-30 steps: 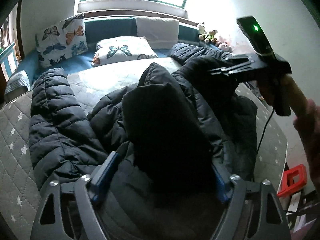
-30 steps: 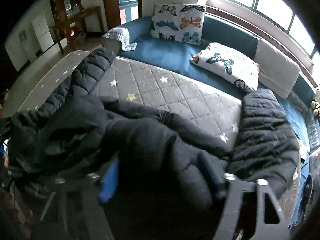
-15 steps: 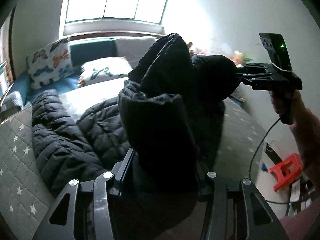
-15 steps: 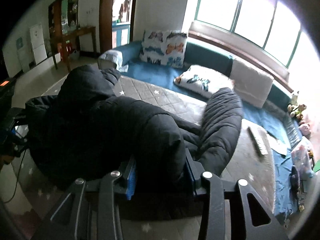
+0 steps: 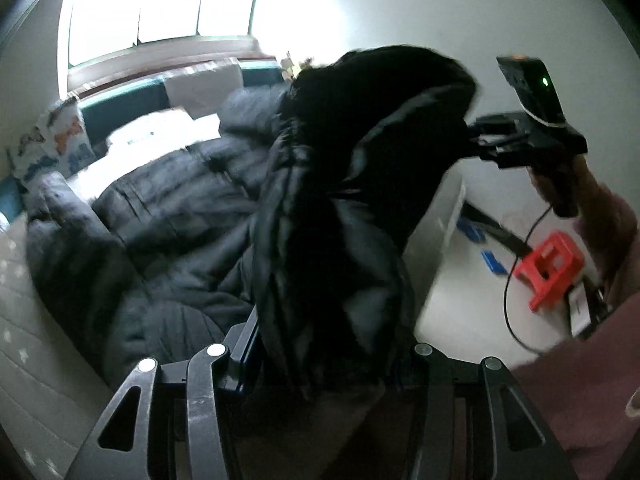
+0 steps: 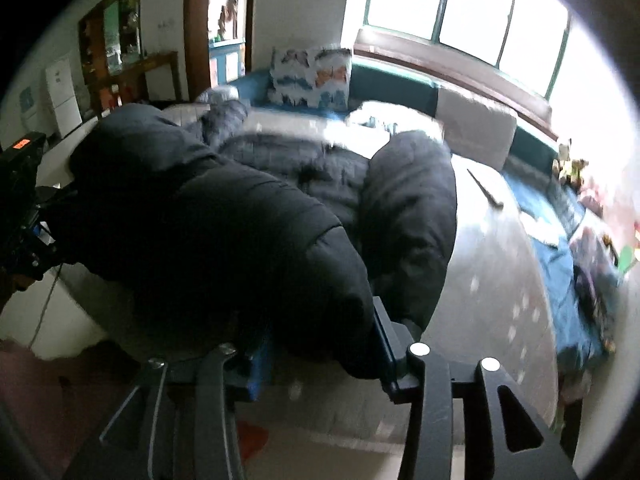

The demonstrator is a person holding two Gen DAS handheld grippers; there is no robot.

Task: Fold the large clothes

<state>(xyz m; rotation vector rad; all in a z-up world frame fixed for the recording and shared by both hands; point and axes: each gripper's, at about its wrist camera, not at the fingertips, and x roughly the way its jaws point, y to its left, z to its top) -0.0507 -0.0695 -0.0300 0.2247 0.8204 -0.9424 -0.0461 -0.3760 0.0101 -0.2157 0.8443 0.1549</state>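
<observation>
While the black puffer jacket hangs raised above the star-quilted bed, the left tool is clamped on one bunched edge and the right tool is clamped on another. Part of its padding trails onto the bed. A red stool stands on the floor at right.

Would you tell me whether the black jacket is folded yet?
Not folded: both grippers hold one edge of the black jacket raised; the rest sprawls over the bed.

The puffer jacket is quilted black cloth with a faint sheen. The mattress cover is matt grey stitched fabric. The stool looks like red plastic.
</observation>
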